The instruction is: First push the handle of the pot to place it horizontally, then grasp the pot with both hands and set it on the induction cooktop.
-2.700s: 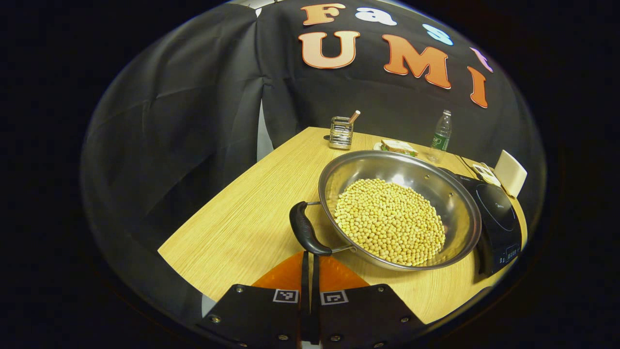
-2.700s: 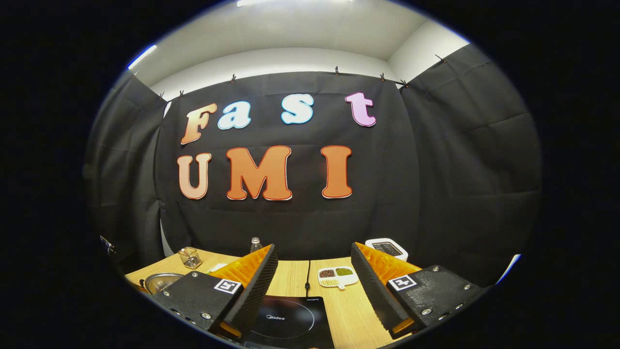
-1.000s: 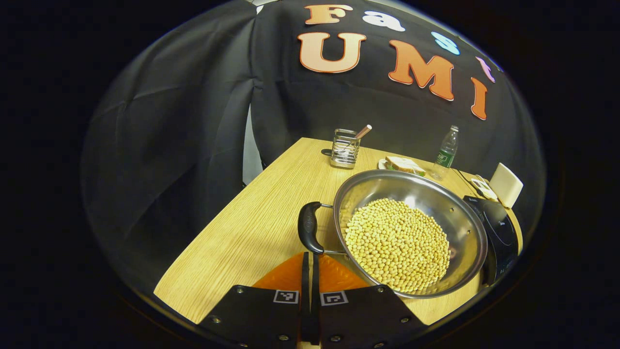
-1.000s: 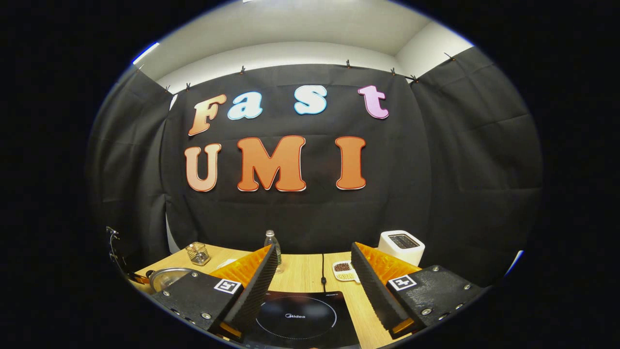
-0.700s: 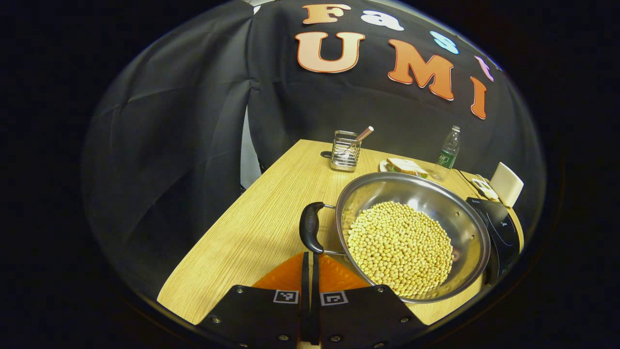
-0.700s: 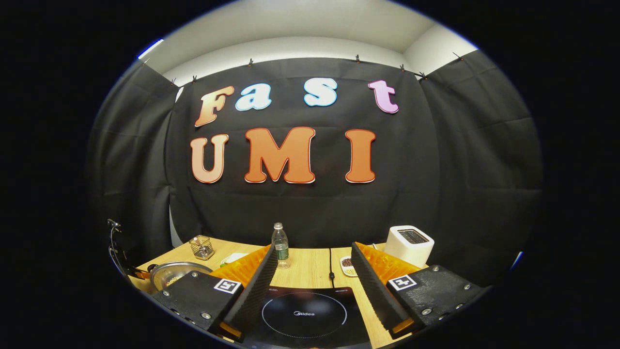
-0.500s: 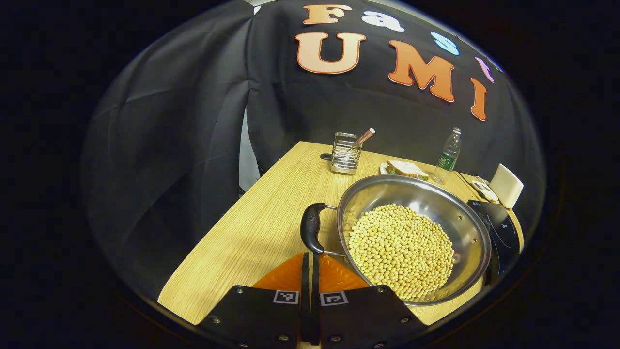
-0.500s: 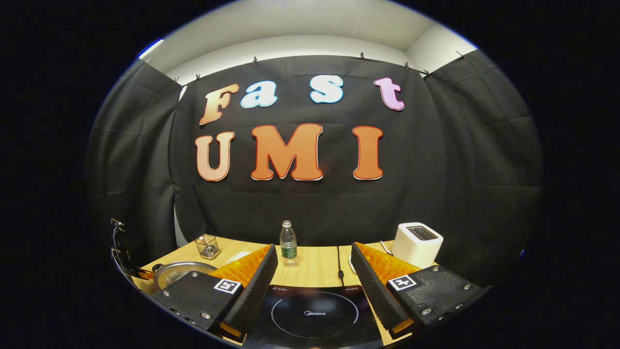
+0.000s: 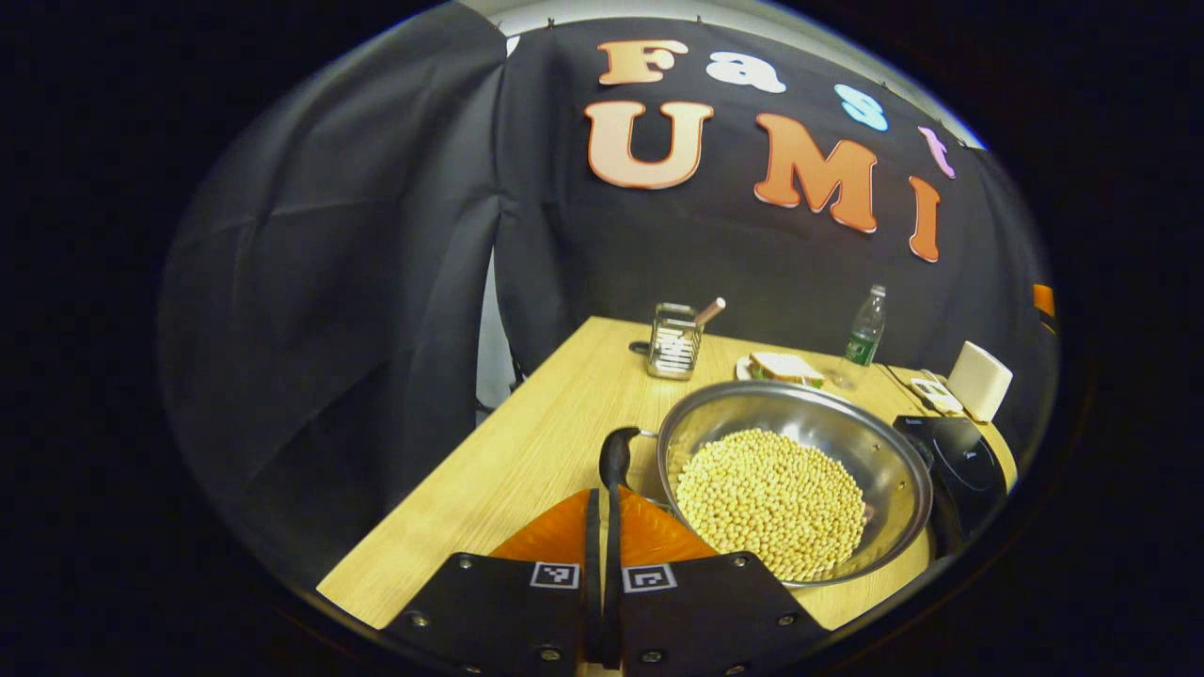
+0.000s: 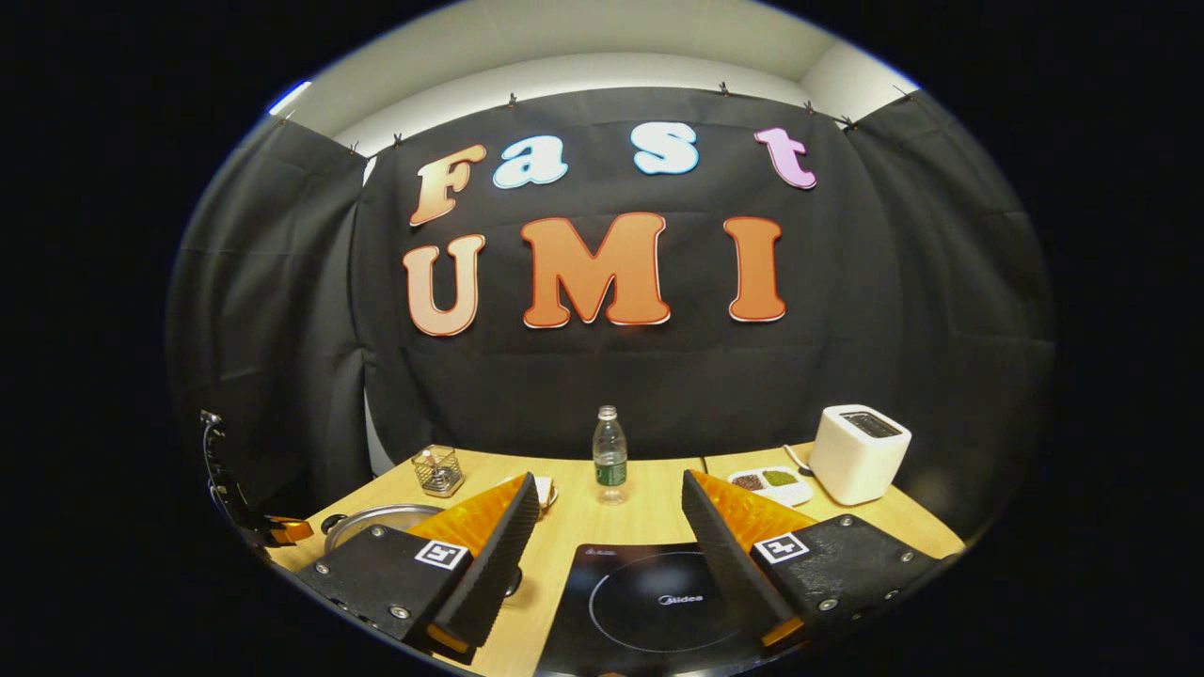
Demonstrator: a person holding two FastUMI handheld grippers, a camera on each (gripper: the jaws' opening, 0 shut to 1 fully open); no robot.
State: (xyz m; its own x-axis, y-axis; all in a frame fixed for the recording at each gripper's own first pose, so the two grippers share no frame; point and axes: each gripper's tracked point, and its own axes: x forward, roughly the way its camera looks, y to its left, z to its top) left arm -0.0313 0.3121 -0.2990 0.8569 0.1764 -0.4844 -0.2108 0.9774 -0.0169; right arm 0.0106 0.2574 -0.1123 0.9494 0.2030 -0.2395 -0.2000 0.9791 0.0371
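Tongs on the left (image 9: 600, 527) are drawn together, fingers pressed flat against each other with nothing between them. They sit low at 6 o'clock in the left gripper view, tips just short of the pot's near handle (image 9: 616, 458); whether they touch it cannot be told. That black handle stands on edge at the pot's 9 o'clock side.

Pot (image 9: 818, 428), a wide steel vessel loaded with pale yellow beans (image 9: 769, 501), rests on the wooden tabletop (image 9: 527, 451). Induction cooktop (image 9: 959, 465) lies just beside the pot at its 3 o'clock side.

Beyond the pot, toward 12 o'clock: a wire utensil holder (image 9: 674, 338), a plate with a sandwich (image 9: 785, 369), a water bottle (image 9: 863, 334) and a white toaster (image 9: 978, 380).

Tongs on the right (image 10: 607, 541) stand wide apart and hold nothing. In the right gripper view the cooktop (image 10: 658, 602) lies below and between the fingers, toward 6 o'clock. The pot's rim (image 10: 376, 519) shows at 9 o'clock, partly behind the left-hand finger. A divided dish of grains (image 10: 771, 482) sits beside the toaster (image 10: 858, 451) at 2 o'clock.
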